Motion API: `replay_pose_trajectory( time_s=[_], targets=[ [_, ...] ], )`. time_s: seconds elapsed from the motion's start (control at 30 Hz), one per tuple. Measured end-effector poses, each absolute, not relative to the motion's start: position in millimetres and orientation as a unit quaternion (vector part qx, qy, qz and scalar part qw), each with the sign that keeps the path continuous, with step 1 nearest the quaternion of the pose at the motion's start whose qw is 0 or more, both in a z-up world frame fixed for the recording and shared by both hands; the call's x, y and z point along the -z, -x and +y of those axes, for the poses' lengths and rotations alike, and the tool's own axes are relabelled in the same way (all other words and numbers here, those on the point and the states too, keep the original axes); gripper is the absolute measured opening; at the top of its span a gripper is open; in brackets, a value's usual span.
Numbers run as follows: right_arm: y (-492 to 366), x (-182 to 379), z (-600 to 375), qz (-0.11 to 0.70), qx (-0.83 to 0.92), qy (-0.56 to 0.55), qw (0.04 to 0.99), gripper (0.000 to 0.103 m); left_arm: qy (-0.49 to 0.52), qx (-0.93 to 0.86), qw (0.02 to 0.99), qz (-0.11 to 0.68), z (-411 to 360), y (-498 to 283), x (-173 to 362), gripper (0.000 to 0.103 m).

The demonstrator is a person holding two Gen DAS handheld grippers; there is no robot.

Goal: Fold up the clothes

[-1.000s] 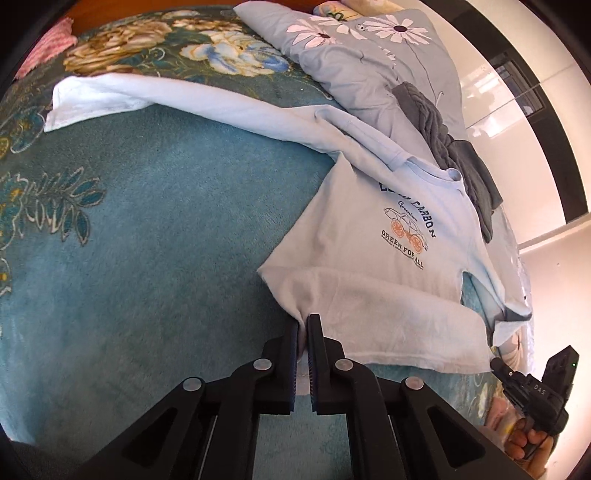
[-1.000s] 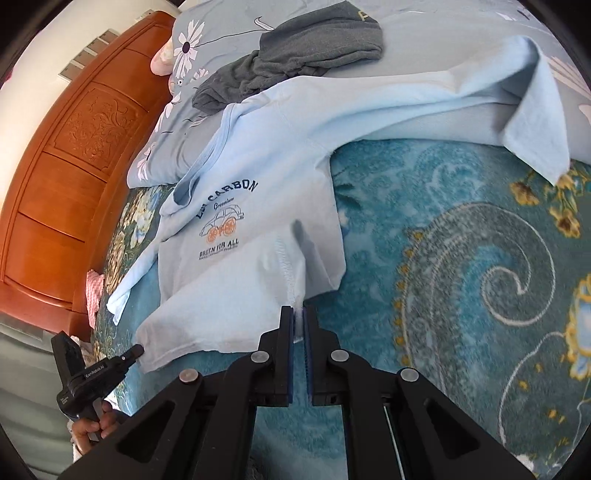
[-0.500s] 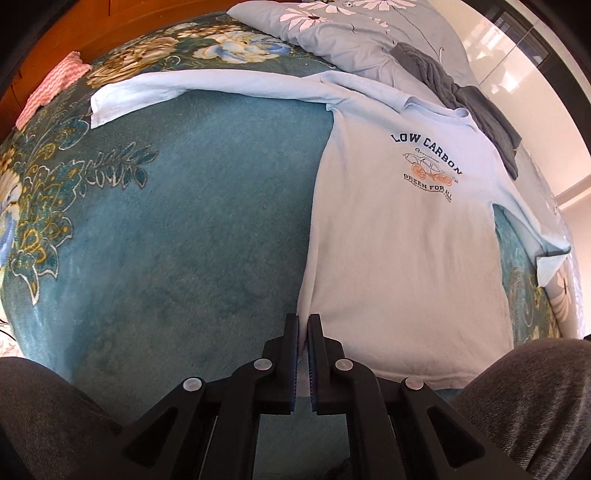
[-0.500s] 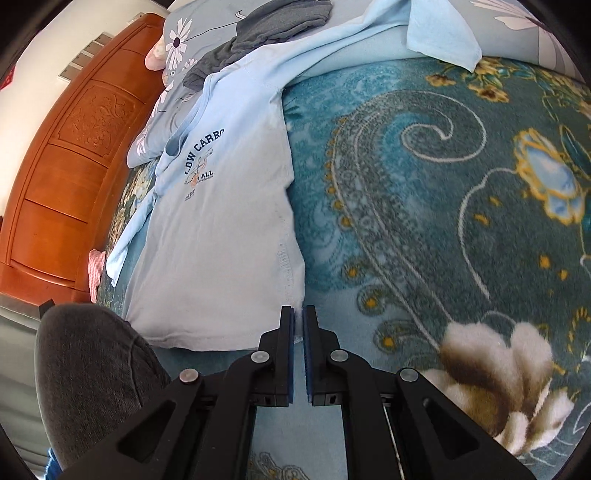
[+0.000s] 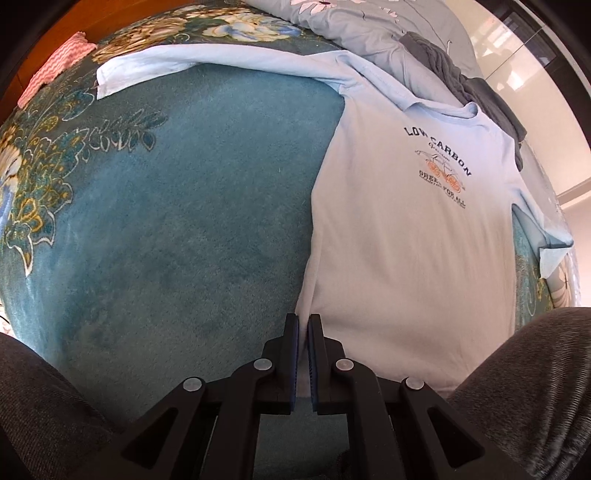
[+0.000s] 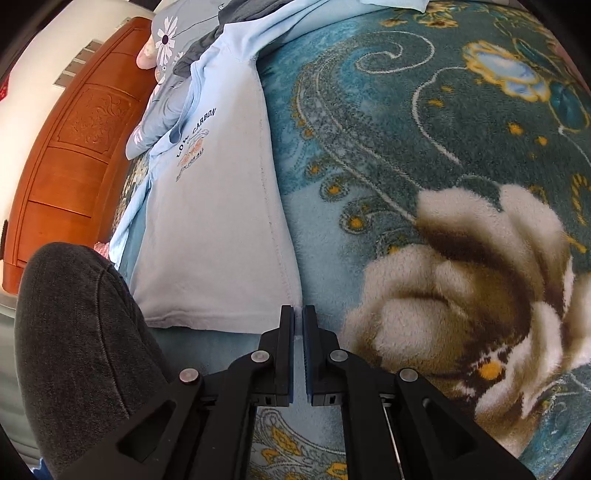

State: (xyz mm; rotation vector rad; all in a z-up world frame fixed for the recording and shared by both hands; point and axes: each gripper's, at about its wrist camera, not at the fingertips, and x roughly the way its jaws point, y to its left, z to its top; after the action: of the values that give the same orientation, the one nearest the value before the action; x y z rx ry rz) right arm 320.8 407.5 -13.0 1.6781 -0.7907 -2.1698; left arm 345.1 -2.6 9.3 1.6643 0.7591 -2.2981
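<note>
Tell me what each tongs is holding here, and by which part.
Both hold the shirt by its bottom hem: the left tongs pinch the hem corner on that side, and the right tongs pinch the opposite hem corner.

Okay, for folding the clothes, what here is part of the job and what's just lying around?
Part of the job:
light blue T-shirt, spread flat
left claw, shut on its hem corner
right claw, shut on the other corner

Lying about:
dark grey garment
floral pillow
pink cloth
teal blanket
</note>
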Motion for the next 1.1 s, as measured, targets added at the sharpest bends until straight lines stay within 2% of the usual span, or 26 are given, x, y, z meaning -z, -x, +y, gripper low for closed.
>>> replay_pose_trajectory(
  time_s=[0.1, 0.33, 0.43, 0.53, 0.6, 0.77, 1.0, 1.1],
  targets=[
    [-315, 7, 404, -0.263, 0.75, -0.59, 0.142, 0.006, -0.544, 0.782, 0.093, 0.29, -16, -346, -20, 0.009],
    [-299, -19, 411, -0.166, 0.793, -0.581, 0.078, 0.008, -0.464, 0.796, 0.123, 0.37, -63, -359, -73, 0.01],
    [-283, -26, 408, -0.159, 0.8, -0.572, 0.082, 0.008, -0.421, 0.798, 0.158, 0.402, -99, -364, -99, 0.018],
    [-266, -24, 396, -0.171, 0.798, -0.568, 0.105, 0.008, -0.392, 0.787, 0.205, 0.43, -141, -371, -119, 0.035],
    [-256, -20, 384, -0.177, 0.796, -0.568, 0.111, 0.008, -0.38, 0.781, 0.234, 0.438, -169, -372, -128, 0.036],
    [-245, -14, 377, -0.176, 0.786, -0.585, 0.099, 0.008, -0.393, 0.751, 0.297, 0.44, -227, -365, -104, 0.038],
    [-228, -36, 371, -0.132, 0.78, -0.608, 0.068, 0.008, -0.356, 0.679, 0.277, 0.58, -289, -342, -30, 0.038],
    [-214, -39, 364, -0.118, 0.777, -0.617, 0.046, 0.008, -0.347, 0.653, 0.277, 0.614, -315, -313, -6, 0.039]
  ],
)
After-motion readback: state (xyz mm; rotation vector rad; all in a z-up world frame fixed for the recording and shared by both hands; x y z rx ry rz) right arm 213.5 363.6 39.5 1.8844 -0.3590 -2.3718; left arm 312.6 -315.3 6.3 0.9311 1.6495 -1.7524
